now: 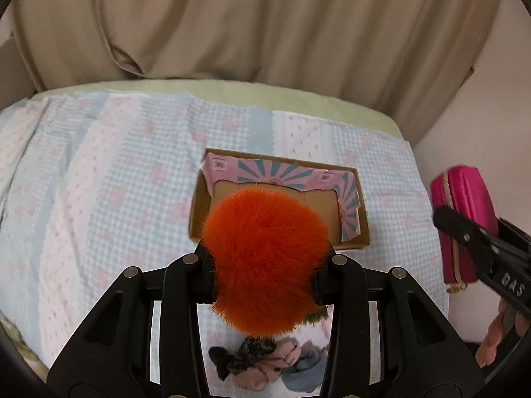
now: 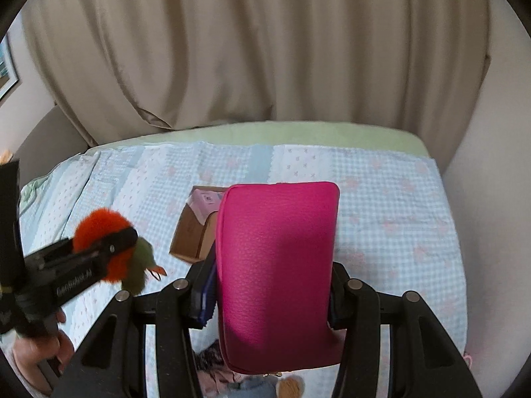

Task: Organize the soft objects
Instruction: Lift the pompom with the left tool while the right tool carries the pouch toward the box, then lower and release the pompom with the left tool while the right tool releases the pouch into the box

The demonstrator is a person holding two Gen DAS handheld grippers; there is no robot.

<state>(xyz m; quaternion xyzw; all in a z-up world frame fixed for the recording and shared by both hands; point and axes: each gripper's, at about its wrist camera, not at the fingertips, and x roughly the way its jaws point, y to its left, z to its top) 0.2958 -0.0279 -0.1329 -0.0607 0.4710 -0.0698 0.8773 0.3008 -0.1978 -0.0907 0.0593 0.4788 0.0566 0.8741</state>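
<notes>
My left gripper [image 1: 265, 258] is shut on an orange fluffy pompom [image 1: 265, 258] and holds it above the bed, just in front of an open cardboard box [image 1: 361, 235] with pink and teal paper inside. A green fluffy part hangs under the pompom [image 2: 99, 238]. My right gripper [image 2: 272, 285] is shut on a pink zip pouch [image 2: 278, 272], held upright above the bed to the right of the box [image 2: 190, 235]. The pouch also shows in the left wrist view [image 1: 464, 222]. A pile of soft items [image 1: 265, 368] lies on the bed below both grippers.
The bed has a blue and pink checked quilt [image 1: 99, 182] over a green sheet. Beige curtains [image 1: 265, 20] hang behind the bed. A wall [image 2: 491, 199] stands close on the right side.
</notes>
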